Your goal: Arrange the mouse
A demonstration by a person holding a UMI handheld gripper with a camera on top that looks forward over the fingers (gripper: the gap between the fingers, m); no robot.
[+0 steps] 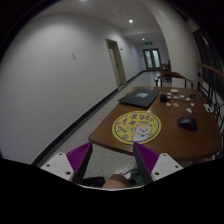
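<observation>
A black mouse (187, 123) lies on a brown wooden table (172, 142), to the right of a round yellow mouse pad (136, 127) with a cartoon print. Mouse and pad are apart. My gripper (112, 160) is open and empty. Its purple pads (78, 157) sit short of the table's near edge, with the yellow pad just beyond them and the mouse farther ahead to the right. Only floor and a blurred pale shape show between the fingers.
A dark closed laptop (138, 98) lies farther back on the table, with several small white items (180, 97) to its right. Chairs (176, 78) stand at the far end. A long corridor with a white wall (60, 70) runs along the left.
</observation>
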